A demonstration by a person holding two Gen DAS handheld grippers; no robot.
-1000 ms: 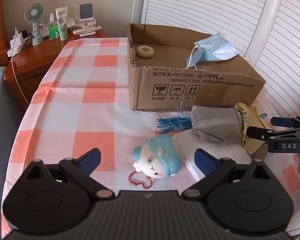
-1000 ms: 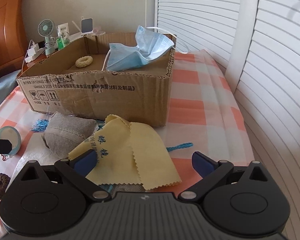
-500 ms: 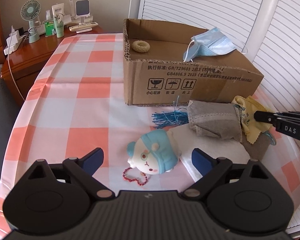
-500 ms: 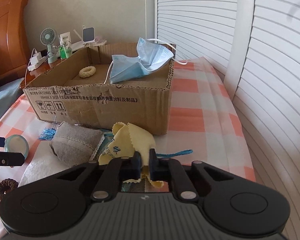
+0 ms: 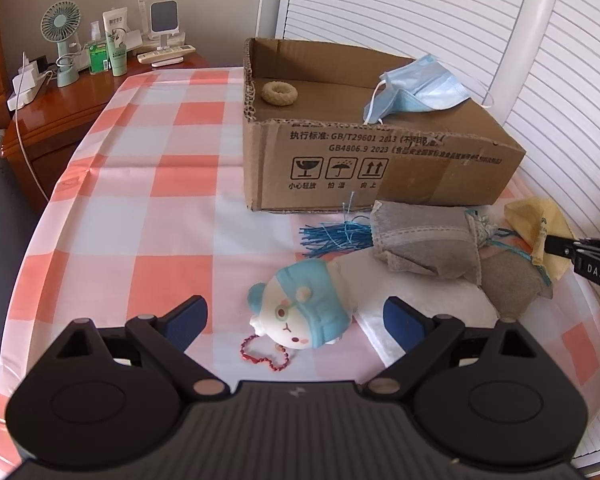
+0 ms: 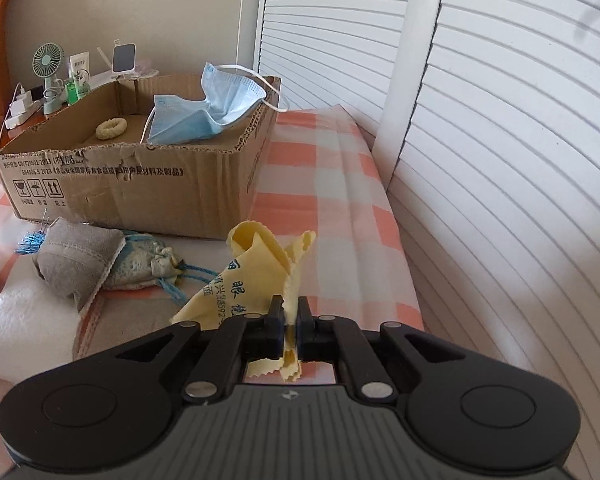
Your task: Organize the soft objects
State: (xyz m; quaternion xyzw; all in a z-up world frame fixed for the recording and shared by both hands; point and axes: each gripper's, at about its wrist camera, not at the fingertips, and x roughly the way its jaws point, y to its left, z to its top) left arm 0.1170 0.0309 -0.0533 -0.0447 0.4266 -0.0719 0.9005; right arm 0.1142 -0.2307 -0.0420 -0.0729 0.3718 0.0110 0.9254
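Observation:
My right gripper is shut on a yellow lens cloth and holds it lifted off the checked tablecloth, in front of the cardboard box; the cloth and gripper also show at the right of the left wrist view. The box holds a blue face mask and a cream hair tie. My left gripper is open, just short of a blue-and-white plush toy. A grey pouch and a blue tassel lie in front of the box.
A white folded towel lies under the pouch. A second drawstring sachet sits beside it. A wooden nightstand with a fan and bottles stands at the far left. White shutters close off the right side.
My right gripper closed on the yellow cloth and lifted it, bunching it up. The sachet beneath it is now uncovered. My left gripper stayed open near the plush toy.

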